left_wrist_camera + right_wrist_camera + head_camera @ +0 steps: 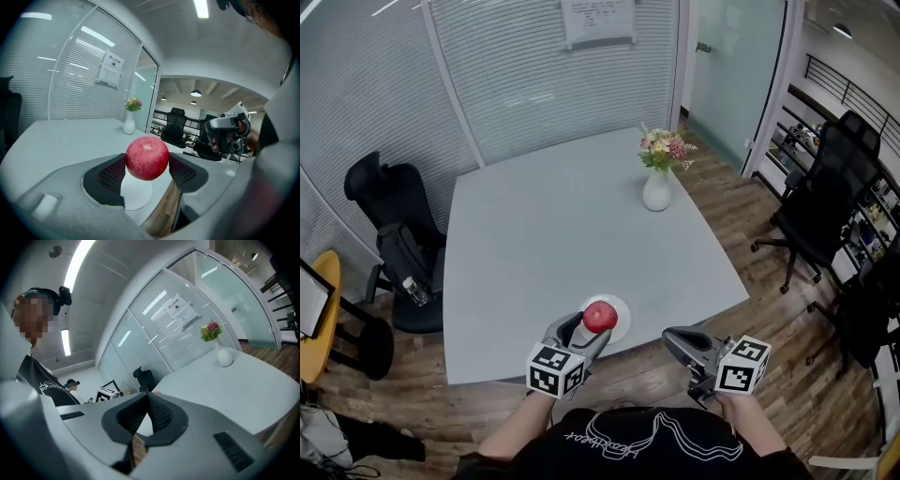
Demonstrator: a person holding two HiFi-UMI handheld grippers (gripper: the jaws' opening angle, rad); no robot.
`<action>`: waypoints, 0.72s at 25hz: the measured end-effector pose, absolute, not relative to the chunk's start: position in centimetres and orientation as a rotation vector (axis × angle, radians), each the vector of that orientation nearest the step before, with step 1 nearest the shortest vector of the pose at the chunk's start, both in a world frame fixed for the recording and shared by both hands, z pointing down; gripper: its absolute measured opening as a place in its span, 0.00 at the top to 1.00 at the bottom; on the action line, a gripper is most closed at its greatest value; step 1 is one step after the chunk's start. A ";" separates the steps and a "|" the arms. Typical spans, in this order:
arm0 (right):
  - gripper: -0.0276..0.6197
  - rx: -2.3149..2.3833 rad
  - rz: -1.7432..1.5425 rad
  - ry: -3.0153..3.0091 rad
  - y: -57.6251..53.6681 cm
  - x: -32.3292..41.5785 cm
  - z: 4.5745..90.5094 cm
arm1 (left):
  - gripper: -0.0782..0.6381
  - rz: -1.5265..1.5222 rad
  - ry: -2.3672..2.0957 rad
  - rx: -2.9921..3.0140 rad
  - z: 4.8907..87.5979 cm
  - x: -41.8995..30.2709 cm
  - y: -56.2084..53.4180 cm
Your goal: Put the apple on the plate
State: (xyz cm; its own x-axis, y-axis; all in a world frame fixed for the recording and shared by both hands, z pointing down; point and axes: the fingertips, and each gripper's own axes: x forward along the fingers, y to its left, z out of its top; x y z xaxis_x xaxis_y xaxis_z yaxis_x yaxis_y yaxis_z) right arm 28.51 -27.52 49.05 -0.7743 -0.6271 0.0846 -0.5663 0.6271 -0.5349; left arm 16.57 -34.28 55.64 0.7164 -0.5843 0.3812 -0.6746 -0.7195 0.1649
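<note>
A red apple (600,317) (146,158) is held between the ribbed pads of my left gripper (592,323) (147,174), a little above the white plate (621,323) (135,192) at the near edge of the grey table (572,234). In the left gripper view the plate lies directly below the apple. My right gripper (671,339) (144,416) hovers off the table's near edge, to the right of the plate, jaws shut with nothing between them.
A white vase of flowers (657,169) (219,347) stands at the table's far right. Black office chairs sit left (398,239) and right (820,202) of the table. Wooden floor (769,309) surrounds it.
</note>
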 end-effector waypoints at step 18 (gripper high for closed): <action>0.94 -1.112 -0.888 2.758 -26.1 31.2 51.6 | 0.48 0.701 -1.069 2.529 66.9 17.4 -37.9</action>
